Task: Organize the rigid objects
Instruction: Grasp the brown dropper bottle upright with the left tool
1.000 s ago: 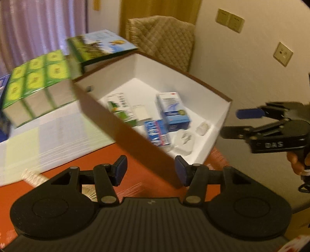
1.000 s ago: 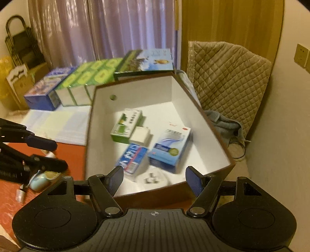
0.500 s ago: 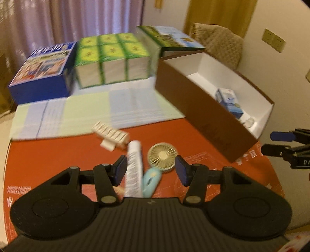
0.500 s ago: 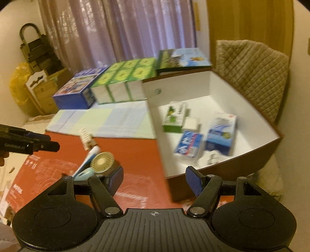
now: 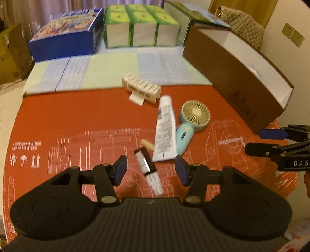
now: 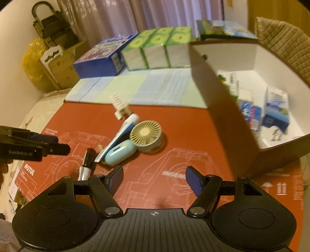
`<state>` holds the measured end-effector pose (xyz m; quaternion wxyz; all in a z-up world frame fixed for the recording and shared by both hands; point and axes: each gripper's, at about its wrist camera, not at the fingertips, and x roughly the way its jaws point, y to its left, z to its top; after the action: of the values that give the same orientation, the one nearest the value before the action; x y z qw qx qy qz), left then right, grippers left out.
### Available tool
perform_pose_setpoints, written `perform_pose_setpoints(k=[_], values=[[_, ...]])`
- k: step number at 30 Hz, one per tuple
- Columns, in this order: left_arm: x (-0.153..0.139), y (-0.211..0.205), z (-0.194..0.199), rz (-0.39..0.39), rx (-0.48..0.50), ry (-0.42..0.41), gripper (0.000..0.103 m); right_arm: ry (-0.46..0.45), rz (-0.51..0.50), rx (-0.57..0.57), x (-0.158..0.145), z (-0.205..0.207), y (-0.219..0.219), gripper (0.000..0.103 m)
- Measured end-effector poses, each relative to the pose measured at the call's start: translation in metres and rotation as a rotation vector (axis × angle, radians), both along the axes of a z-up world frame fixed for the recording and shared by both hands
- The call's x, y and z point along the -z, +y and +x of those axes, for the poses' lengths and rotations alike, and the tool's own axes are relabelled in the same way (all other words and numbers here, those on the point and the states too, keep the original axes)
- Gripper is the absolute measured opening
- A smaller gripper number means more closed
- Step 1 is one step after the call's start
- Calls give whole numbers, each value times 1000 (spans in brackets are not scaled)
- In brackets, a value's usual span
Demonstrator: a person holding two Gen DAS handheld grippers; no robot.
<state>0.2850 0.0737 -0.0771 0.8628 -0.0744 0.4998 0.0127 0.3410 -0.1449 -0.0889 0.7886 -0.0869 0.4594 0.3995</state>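
Note:
Loose items lie on the red mat [image 5: 67, 124]: a white tube [image 5: 164, 129], a light blue hand fan [image 5: 190, 120], a black-and-silver pen-like stick [image 5: 148, 168], a small cream stick [image 5: 148, 144] and a cream hair clip [image 5: 142, 89]. My left gripper [image 5: 150, 169] is open and empty, just above the stick. My right gripper [image 6: 154, 180] is open and empty, hovering near the fan [image 6: 135, 141]; it shows in the left wrist view [image 5: 261, 141]. The brown box [image 6: 222, 108] with white inside holds several small cartons [image 6: 275, 110].
A striped cloth [image 5: 108, 69] lies behind the mat. Green boxes [image 5: 139, 29], a blue box [image 5: 65, 38] and a flat green box [image 5: 195, 15] stand at the back. A quilted chair [image 6: 284, 46] is behind the brown box. Cardboard and a yellow bag [image 6: 33, 64] are at far left.
Both grippers have swung left, away from the brown box and toward the loose items on the red mat. Both stayed open and empty.

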Motion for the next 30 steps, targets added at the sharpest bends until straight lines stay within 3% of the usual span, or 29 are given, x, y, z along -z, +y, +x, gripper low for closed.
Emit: perform_pose_setpoints(k=[10,23,30], values=[[37,-8,2,5,9,72,49,31,-41,37,22,4,28,68],[60,-12,25,60,19,101,40,77,-80,73,40,14,32,68],[69,-10,29,66,30,112,24,100,-88,70,45,16,37,68]])
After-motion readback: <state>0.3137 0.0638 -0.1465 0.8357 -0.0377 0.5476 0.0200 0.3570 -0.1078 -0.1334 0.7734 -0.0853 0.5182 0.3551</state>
